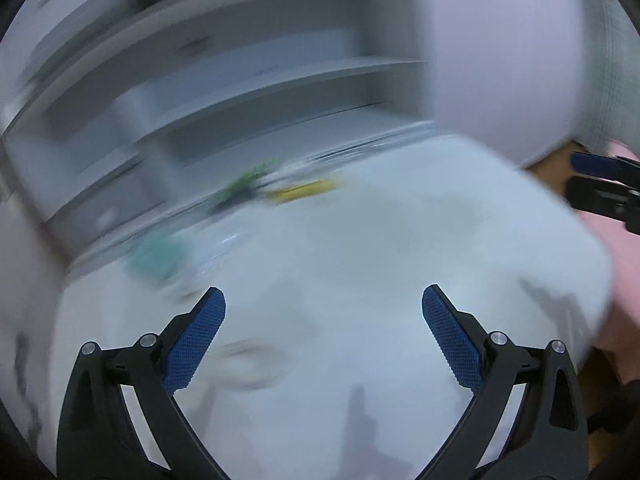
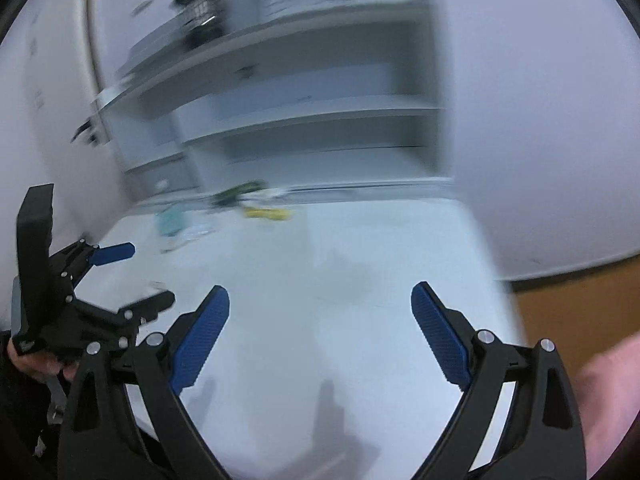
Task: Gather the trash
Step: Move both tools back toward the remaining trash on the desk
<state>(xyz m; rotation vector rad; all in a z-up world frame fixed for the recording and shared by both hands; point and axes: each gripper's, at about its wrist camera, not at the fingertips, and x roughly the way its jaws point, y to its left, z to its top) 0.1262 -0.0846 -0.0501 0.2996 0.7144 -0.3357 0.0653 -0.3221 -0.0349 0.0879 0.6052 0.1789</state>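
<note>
Trash [image 2: 267, 213], yellow and green scraps, lay at the white table's [image 2: 360, 280] far edge; I held my left gripper [image 1: 323, 336] and right gripper [image 2: 320, 332] spread, empty, for reaching it.

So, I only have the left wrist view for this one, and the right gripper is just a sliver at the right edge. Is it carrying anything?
Observer: No. In the right wrist view the right gripper stands wide open, and only the white table shows between its pads.
Operator: Can you see what holds the left one?
Observer: Yes. A hand grips the left gripper at the lower left of that view, and nothing is between its fingers.
Operator: Anything on top of the shelves?
Observer: A dark round thing stands on top of the shelf unit. It is too blurred to name.
</note>
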